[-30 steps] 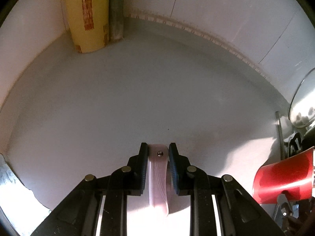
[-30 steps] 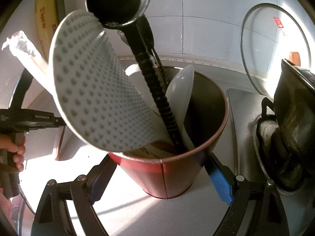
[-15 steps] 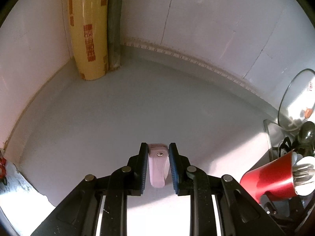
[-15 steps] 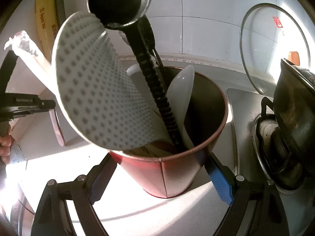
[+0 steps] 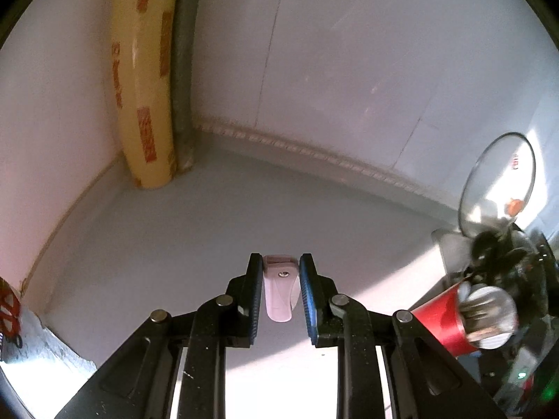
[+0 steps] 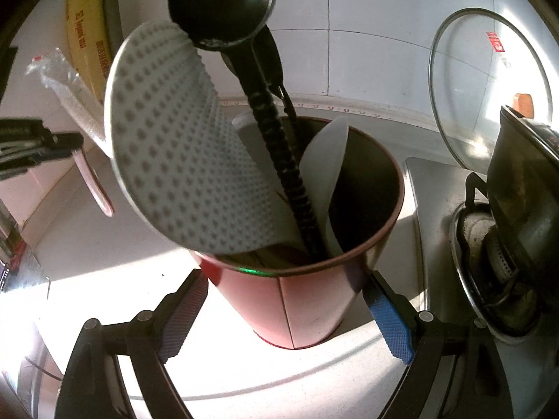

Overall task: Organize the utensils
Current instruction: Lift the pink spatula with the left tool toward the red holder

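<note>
Gripping a smooth pale-pink plastic handle (image 5: 279, 291), the left hand-held gripper (image 5: 280, 272) hangs above the tabletop (image 5: 195, 230); the right hand-held gripper (image 6: 279, 310) clamps the glossy red cylindrical holder (image 6: 297, 307).

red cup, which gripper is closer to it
Right. The right gripper has a finger on each side of the red cup; the left gripper, gripping a pink handle, is off to the cup's left.

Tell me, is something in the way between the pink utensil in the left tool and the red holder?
Yes. The grey dotted rice paddle leans out of the red cylindrical holder toward the pink plastic utensil, covering that side of the opening.
</note>
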